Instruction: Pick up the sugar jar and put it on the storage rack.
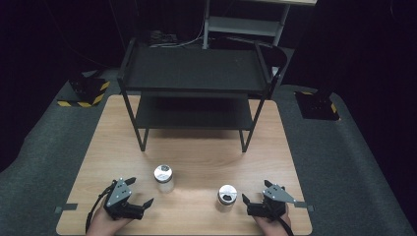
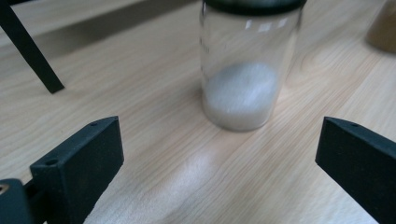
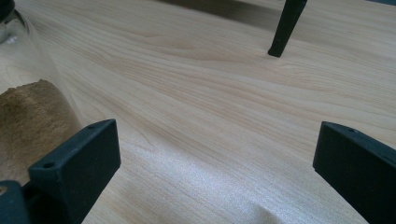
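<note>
Near edge of the pale wooden table: left gripper and right gripper, both jaws spread wide, grasping nothing. Just ahead stand the white-powder jar and brown-powder jar, apart. Beyond, a black two-tier shelf; grey floor covering, dark room behind.

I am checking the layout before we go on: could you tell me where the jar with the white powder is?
In the high view the jar with the white powder stands left of centre on the table, just ahead of the left gripper.

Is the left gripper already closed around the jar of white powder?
No: in the left gripper view the left gripper has its jaws wide apart, and the jar of white powder stands beyond them, untouched, on the table.
</note>
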`<state>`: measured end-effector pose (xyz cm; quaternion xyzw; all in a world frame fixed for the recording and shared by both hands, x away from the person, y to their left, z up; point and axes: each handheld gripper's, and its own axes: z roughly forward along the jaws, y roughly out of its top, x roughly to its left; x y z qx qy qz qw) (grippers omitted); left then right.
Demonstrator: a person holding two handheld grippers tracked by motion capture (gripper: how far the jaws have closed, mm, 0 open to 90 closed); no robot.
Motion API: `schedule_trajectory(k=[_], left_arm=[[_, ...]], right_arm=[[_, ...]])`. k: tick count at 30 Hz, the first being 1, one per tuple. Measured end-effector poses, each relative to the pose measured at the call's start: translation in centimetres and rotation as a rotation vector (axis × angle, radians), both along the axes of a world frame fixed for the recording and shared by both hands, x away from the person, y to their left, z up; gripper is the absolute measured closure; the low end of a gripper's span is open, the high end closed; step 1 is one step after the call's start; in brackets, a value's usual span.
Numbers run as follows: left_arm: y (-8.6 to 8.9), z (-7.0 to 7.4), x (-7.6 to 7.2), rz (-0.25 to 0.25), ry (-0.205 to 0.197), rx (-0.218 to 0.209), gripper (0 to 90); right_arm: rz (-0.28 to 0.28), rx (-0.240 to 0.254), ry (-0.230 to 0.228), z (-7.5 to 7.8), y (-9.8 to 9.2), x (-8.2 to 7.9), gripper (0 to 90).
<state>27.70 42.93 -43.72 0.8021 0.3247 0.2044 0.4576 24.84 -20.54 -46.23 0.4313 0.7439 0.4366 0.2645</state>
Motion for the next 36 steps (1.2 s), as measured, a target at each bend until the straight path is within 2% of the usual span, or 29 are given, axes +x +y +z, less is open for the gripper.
schedule_trajectory(k=[3, 6, 10, 19, 28, 36], left_arm=[[0.4, 0.2, -0.5, -0.005, -0.016, -0.022, 1.1], [0.8, 0.4, -0.6, -0.010, -0.013, -0.053, 0.9], [0.8, 1.0, -0.7, -0.011, 0.004, -0.058, 0.9], [0.3, 1.9, -0.7, -0.038, -0.020, -0.064, 0.9], [-1.4, 2.3, 0.4, -0.083, -0.033, -0.039, 0.8], [-2.2, 2.1, 1.7, -0.083, -0.022, -0.065, 1.0]], right_arm=[[0.006, 0.000, 0.002, 0.0, -0.1, 0.1, 0.2], [0.004, 0.003, 0.009, 0.1, -0.1, 0.2, 0.2], [0.001, 0.012, 0.012, 0.0, -0.2, 0.2, 0.2], [-0.003, 0.015, 0.012, 0.0, -0.2, 0.2, 0.2], [-0.008, 0.021, 0.012, 0.0, -0.3, 0.2, 0.2], [-0.004, 0.024, 0.008, -0.1, -0.4, 0.1, 0.2]])
